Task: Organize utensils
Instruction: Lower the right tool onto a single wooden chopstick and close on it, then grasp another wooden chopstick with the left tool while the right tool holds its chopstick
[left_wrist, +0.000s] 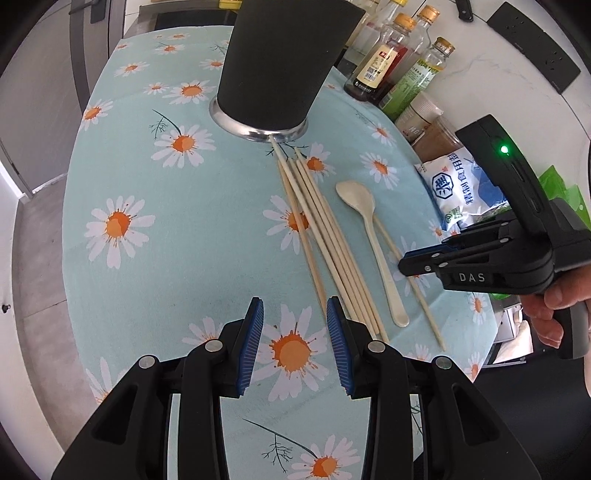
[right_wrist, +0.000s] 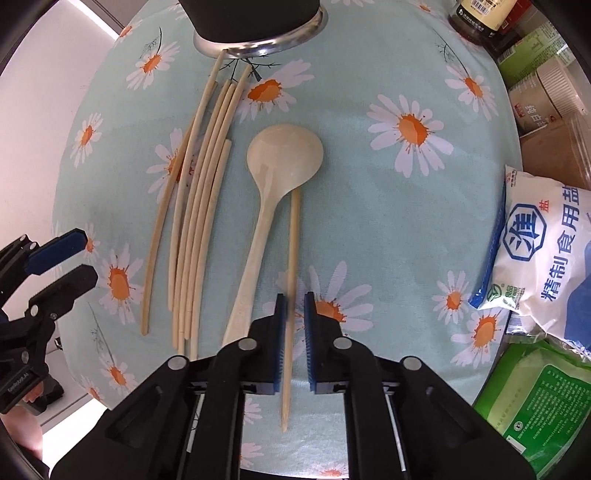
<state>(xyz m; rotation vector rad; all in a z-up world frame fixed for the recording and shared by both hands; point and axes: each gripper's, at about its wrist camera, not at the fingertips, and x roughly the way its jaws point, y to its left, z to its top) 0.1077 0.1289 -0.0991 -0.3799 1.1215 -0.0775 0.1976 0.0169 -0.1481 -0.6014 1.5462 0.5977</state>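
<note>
One chopstick (right_wrist: 293, 236) clamped in right tongs (right_wrist: 295, 297); left tongs (left_wrist: 295, 302) apart; holder (left_wrist: 273, 66) contents unseen

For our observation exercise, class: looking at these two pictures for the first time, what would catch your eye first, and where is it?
Most striking is the daisy-print tablecloth, turquoise with white and orange flowers, filling both views. On it lies a bundle of chopsticks beside a pale spoon, their far ends towards the tall dark utensil holder on its shiny metal base. Nearest the right wrist camera, the right gripper straddles a single chopstick lying just beside the spoon.
</note>
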